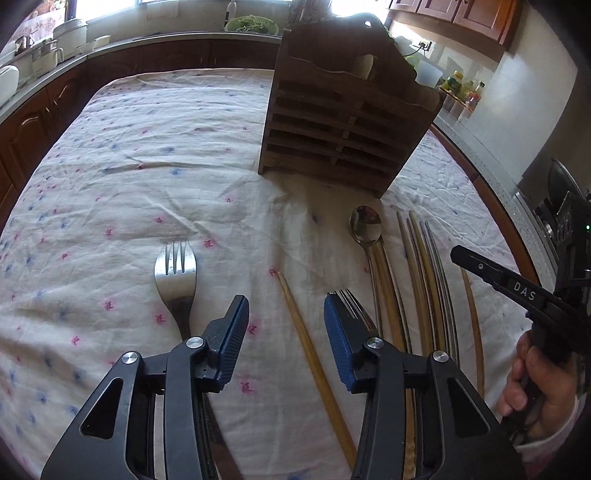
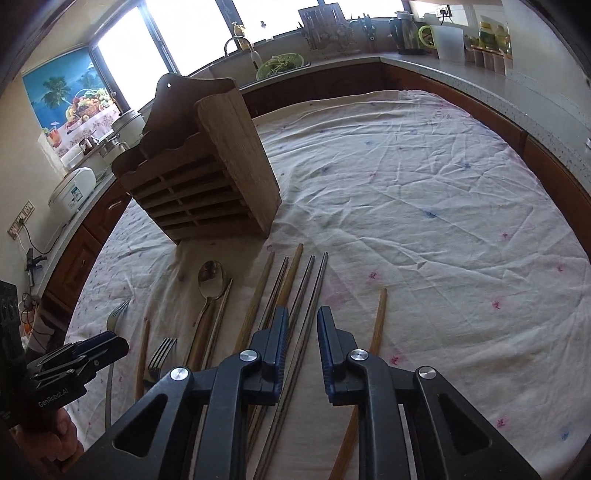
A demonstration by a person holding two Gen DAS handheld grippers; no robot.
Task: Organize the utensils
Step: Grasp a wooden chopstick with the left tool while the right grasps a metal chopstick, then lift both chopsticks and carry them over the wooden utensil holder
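We see the left gripper [image 1: 286, 306] with a narrow gap, empty, above a wooden chopstick [image 1: 310, 354] on the cloth [image 1: 110, 147]; right gripper [image 2: 302, 314] narrower, empty, over metal chopsticks [image 2: 314, 288]; forks [image 1: 176, 273], spoon [image 1: 365, 223] lie before the rack [image 1: 340, 122].

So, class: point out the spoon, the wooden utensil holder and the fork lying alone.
spoon [image 1: 365, 223], left wrist view, on its bowl.
wooden utensil holder [image 2: 207, 195], right wrist view, on its slatted front.
fork [image 1: 175, 269], left wrist view, below its tines.

Daylight is streaming through windows [image 2: 192, 33] at twelve o'clock, brightening the grey counter [image 2: 480, 85] and brown cabinets [image 1: 33, 125]
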